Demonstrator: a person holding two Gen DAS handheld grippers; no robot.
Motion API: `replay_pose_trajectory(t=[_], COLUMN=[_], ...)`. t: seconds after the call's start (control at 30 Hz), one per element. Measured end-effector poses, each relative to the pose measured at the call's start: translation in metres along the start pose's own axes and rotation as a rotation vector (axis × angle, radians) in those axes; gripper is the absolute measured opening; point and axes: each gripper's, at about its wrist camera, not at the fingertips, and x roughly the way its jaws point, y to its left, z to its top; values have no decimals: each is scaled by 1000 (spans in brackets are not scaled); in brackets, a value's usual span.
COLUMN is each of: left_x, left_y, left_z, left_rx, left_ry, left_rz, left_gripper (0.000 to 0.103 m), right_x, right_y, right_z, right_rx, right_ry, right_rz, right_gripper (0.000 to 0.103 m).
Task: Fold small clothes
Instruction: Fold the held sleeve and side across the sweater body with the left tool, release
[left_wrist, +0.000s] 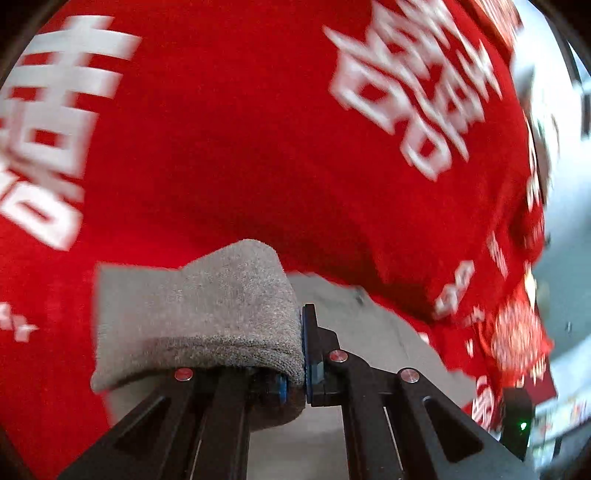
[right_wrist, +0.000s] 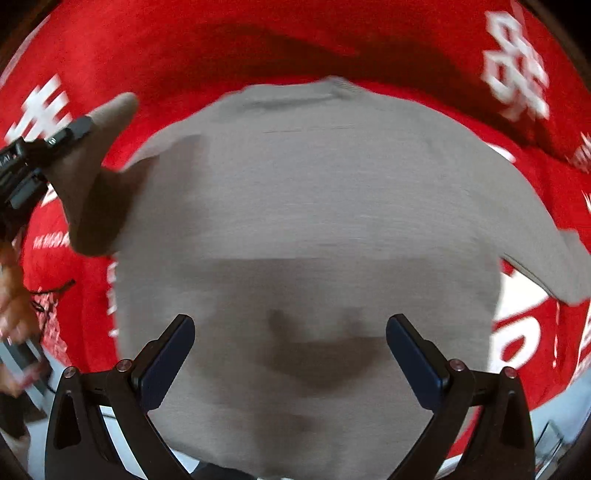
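Now our left gripper (left_wrist: 295, 354) is clamped on the grey sweater's sleeve (left_wrist: 207, 310), lifted over the red printed cloth (left_wrist: 229, 140); our right gripper (right_wrist: 290, 354) hovers agape above the sweater's body (right_wrist: 314, 206). A hurried pull could drag and wrinkle it.

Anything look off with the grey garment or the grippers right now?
Nothing stands out. The grey garment lies mostly flat on the red cloth. The left gripper is shut on its lifted sleeve; the right gripper hangs open above the body, holding nothing.
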Motion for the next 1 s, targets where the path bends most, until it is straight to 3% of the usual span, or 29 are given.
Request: replay_pose_trajectory(t=[0.07,0.27,0.4,0.43,0.47,0.5,0.53,0.57,0.67,0.77,0.9,1.0], left_x=[42,140,157,158,156,152,147,137,107,73,33,27], left_y=[-37,-98,-102,-100,-99,-101,-103,-105,-105,-88,-36,12], left_z=[-11,-55,-75,-77,-79,-78,-77,-74,-64,-54,-38,-36], left_rx=[51,216,255,258,259,263,271,292,318,296,212,145], left_ry=[71,272,326,335,333,322,306,270,229,179,121,169], left_rz=[0,131,221,234,227,234,260,307,344,401,554,666], left_gripper=[7,7,9,21,46,65,93,97,97,97,97,97], right_x=[2,20,28,28,27,26,25,25,21,12,29,61], right_y=[-30,-84,-93,-92,-91,-88,-84,-80,-50,0,79,126], right_z=[4,9,13,15,17,21,24,29,44,57,66,63], right_rx=[56,116,125,119,111,100,90,71,-50,-217,-465,-667], right_ry=[-3,8,6,2,-7,-22,-32,-42,-48,-142,-192,-214], right_rz=[-18,-51,-34,-27,-17,-6,0,-3,-38,-55,-103,-223], right_gripper=[103,103,103,103,103,103,103,103,103,103,103,101])
